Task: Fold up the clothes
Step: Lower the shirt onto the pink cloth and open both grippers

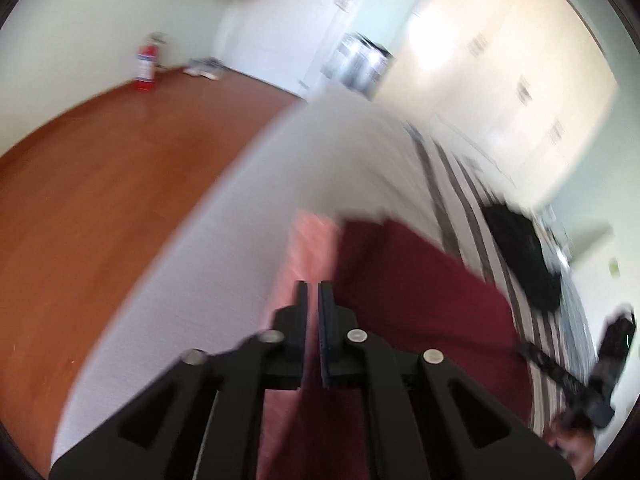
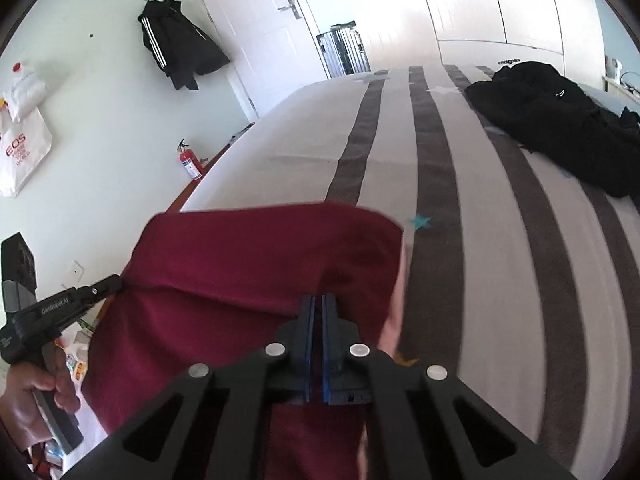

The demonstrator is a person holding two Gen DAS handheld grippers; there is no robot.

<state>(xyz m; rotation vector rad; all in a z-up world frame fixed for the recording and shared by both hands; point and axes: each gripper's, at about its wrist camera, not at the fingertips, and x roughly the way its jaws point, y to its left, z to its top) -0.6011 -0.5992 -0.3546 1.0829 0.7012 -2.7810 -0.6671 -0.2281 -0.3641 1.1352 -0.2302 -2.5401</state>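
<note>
We hold a dark maroon knit garment (image 2: 256, 264) up over the near edge of a bed covered in a pale sheet with grey stripes (image 2: 496, 216). The right gripper (image 2: 319, 300) has its blue-padded fingers closed on the cloth's upper edge, the fabric pinched between them. The left gripper (image 2: 116, 280), seen at the left of the right wrist view with a hand (image 2: 28, 396) on its handle, bites the garment's left edge; in its own blurred view the left gripper's jaws stand nearly together, a pale pink layer (image 1: 312, 248) running between them, so we judge it clamped on cloth.

To do this step well, we keep both pinches at the same height and pull gently apart so the held edge runs taut and straight, then lay the far hem down first, letting the cloth settle flat without wrinkles.

The garment hangs between the two grippers, its long axis running left to right across the near end of the bed, the free hem pointing away towards the far side. A black crumpled jacket (image 2: 560, 120) lies well apart at the far right.
</note>
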